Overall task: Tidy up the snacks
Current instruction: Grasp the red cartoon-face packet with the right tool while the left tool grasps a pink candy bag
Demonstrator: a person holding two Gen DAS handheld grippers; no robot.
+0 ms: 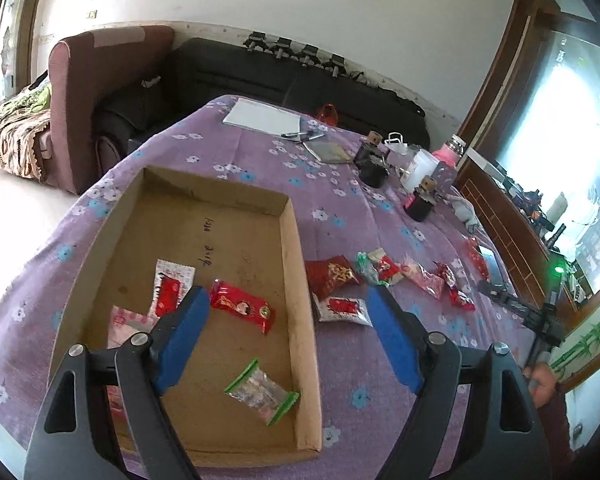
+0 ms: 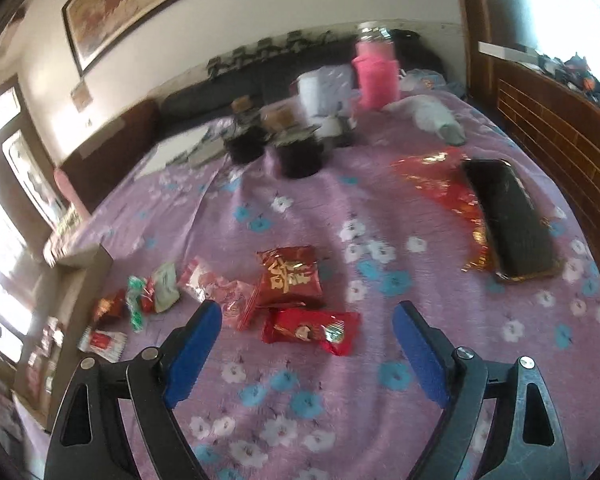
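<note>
A shallow cardboard box (image 1: 296, 240) lies on the purple flowered cloth. Inside it are a long red snack pack (image 1: 242, 309), a white-and-red packet (image 1: 171, 286), a pink packet (image 1: 126, 326) and a clear green-edged packet (image 1: 262, 392). My left gripper (image 1: 288, 300) is open and empty above the box's right wall. More snacks lie right of the box: a red bag (image 1: 330, 276), a white-red packet (image 1: 342, 309). My right gripper (image 2: 308, 316) is open and empty just above a long red pack (image 2: 310, 330), with a red gold-lettered bag (image 2: 290, 276) and a pink packet (image 2: 232, 296) beyond it.
Dark jars (image 2: 300, 154), a white cup (image 2: 314, 90) and a pink bottle (image 2: 376, 76) stand at the back. A black phone (image 2: 508, 220) lies on red foil at right. Paper and pens (image 1: 262, 116) lie far back. A wooden frame (image 1: 504, 224) borders the right side.
</note>
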